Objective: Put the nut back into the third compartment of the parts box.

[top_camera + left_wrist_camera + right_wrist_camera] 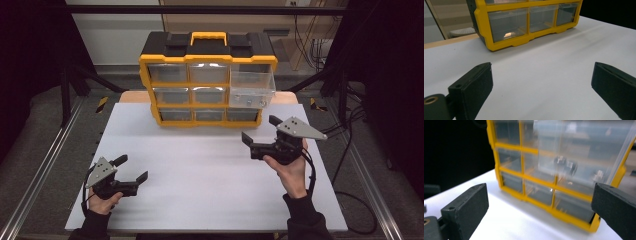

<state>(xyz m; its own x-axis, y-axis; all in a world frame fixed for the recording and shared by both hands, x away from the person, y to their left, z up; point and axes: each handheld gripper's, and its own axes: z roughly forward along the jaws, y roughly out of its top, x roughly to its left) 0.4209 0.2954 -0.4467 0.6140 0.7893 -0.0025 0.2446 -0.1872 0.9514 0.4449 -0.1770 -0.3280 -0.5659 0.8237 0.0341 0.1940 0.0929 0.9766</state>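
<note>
A yellow and black organizer [207,80] with clear drawers stands at the back of the white table [210,175]. Its right drawer [252,89] is pulled out toward me, with several small metal parts [566,165] inside. My right gripper [261,129] is open in front of the organizer's right end, nothing between its jaws. Near the front left of the table my left gripper [133,167] rests open and holds nothing. The organizer [524,22] stands ahead of it in the left gripper view, and close up [544,170] in the right gripper view.
Metal frame rails [45,165] run along both sides of the table. Cables [350,165] trail on the floor at the right. The middle of the table is bare white surface.
</note>
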